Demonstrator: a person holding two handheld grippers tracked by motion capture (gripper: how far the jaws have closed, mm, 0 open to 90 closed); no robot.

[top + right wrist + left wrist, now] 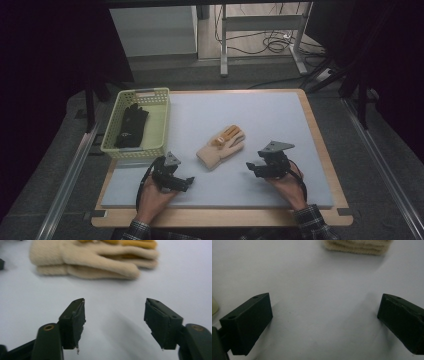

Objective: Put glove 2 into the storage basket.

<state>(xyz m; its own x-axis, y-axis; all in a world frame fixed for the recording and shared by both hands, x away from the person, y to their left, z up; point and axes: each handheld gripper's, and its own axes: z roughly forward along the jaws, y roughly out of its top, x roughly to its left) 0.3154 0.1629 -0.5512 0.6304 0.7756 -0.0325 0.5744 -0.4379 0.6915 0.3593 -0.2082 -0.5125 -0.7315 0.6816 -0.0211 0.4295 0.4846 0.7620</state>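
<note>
Ahead of both grippers' wide, empty jaws lies the glove (221, 147); the approach is underway, and next they must close in and pinch it.

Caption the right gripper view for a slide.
Open right tongs face a cream glove lying on the white table.

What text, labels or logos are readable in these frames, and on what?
None readable.
Black gloves in the green basket: a small pale mark near the cuff, too small to read.
Cream glove: an orange patch on the palm, no lettering that can be made out.
Left gripper and right gripper: no markings legible on the jaws in either gripper view.
</note>
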